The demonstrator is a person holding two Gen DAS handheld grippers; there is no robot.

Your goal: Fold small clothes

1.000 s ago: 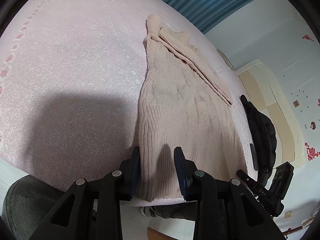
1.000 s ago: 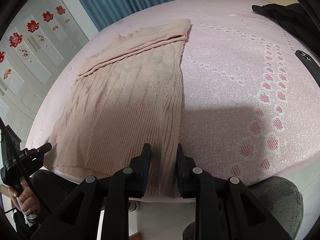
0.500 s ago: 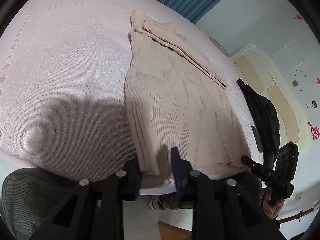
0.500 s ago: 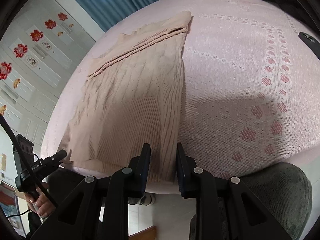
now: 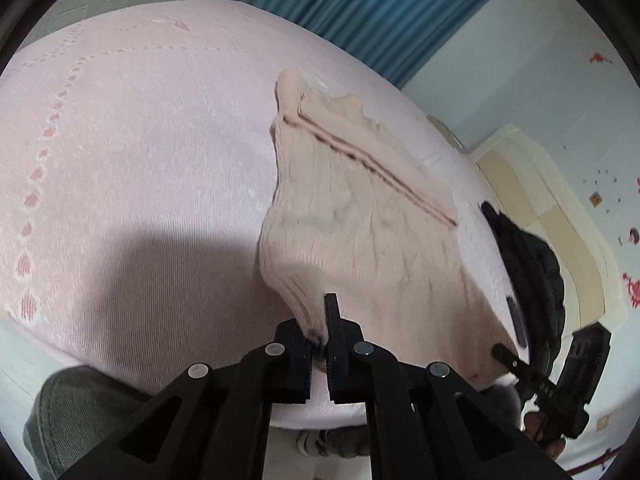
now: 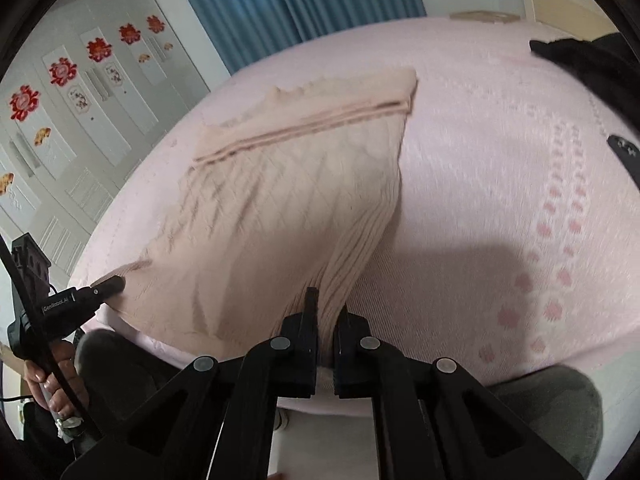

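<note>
A wide bed (image 5: 120,160) fills the room's middle, covered with a pale pink bedspread (image 6: 500,168) woven with rows of darker pink motifs near its edges. A broad shadow (image 5: 168,272) lies across the near edge. Behind the far edge hangs a pleated blue curtain (image 5: 360,16). The walls are pale blue-white (image 5: 540,80). A white wardrobe (image 6: 80,92) with panelled doors bears red paper-cut flowers (image 6: 60,70). A cream padded headboard (image 5: 560,232) stands at one end, with small red decorations (image 5: 630,288) on the wall beside it. Daylight is soft and even.
</note>
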